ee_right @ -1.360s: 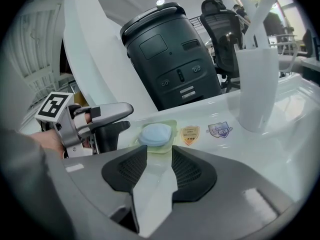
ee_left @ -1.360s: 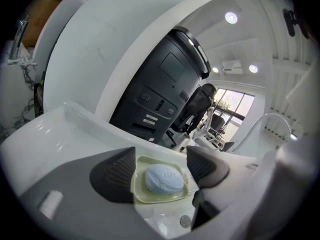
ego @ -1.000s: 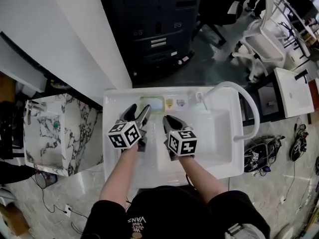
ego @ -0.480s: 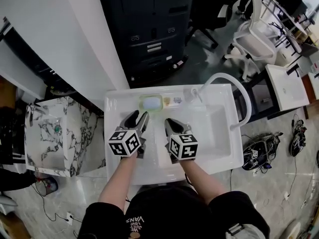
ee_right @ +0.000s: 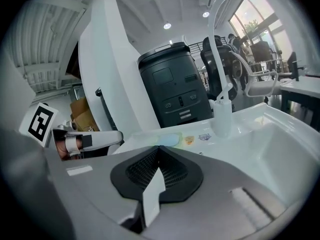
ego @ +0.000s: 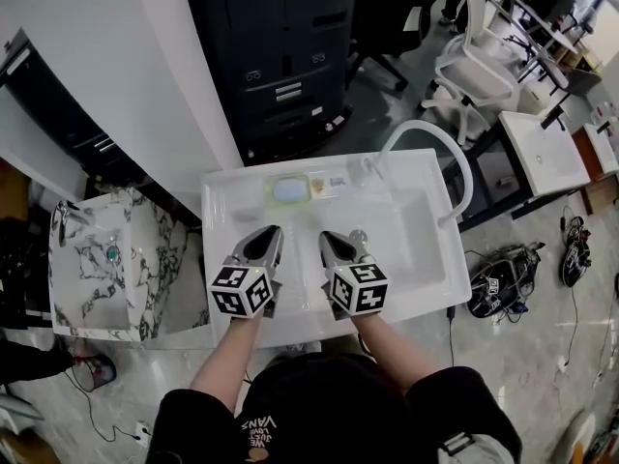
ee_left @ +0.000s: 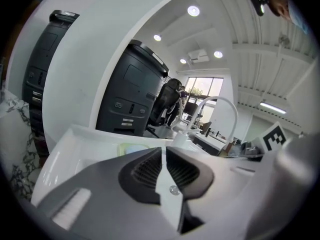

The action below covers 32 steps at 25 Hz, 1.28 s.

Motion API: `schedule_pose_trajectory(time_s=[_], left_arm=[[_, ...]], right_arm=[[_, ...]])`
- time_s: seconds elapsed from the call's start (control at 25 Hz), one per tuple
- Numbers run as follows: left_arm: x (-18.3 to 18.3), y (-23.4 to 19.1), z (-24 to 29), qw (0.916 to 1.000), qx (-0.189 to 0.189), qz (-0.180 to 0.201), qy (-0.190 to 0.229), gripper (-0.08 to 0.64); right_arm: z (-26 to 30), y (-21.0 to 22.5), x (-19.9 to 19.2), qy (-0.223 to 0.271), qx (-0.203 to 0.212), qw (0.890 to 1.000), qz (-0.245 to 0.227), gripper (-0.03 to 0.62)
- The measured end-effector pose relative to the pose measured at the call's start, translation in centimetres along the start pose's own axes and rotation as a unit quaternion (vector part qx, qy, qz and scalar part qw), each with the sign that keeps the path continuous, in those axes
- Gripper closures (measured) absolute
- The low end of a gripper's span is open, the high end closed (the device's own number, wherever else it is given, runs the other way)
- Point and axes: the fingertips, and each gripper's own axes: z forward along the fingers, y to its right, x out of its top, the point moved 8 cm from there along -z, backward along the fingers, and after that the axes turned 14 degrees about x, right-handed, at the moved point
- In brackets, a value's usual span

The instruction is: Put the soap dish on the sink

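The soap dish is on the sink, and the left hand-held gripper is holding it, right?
No. The soap dish is on the sink, but the left hand-held gripper holds nothing: its jaws have just been closing, empty, away from the dish. The head view shows it.

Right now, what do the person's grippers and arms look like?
The left gripper and right gripper are grey, with pointed jaws lined with dark ribbed pads. Each carries a white cube printed with black square markers. The left one's jaws have just been closing, nothing between them. The person wears a black short-sleeved top with white lettering.
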Motion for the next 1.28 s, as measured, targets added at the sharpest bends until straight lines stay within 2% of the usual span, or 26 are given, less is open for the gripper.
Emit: schedule_pose_trajectory(time_s=[0.12, 0.72, 1.12, 1.28], left_arm=[[-0.5, 0.4, -1.6, 0.9999, -0.006, 0.009, 0.003, 0.508], [-1.7, 0.9, -8.3, 0.9985, -0.025, 0.034, 0.036, 0.508], [-2.7, 1.6, -11.1, 0.9965, -0.041, 0.067, 0.031, 0.508], [-3.3, 1.3, -12.0, 0.9970, -0.035, 0.062, 0.029, 0.509]], right_arm=[[-0.9, -1.2, -0.4, 0.005, 0.003, 1.000, -0.007, 0.589], [-4.4, -5.7, -1.7, 0.017, 0.007, 0.999, -0.040, 0.589], [-6.2, -8.5, -3.1, -0.002, 0.019, 0.998, -0.064, 0.591], [-6.7, -9.1, -3.7, -0.008, 0.019, 0.997, -0.068, 0.591]])
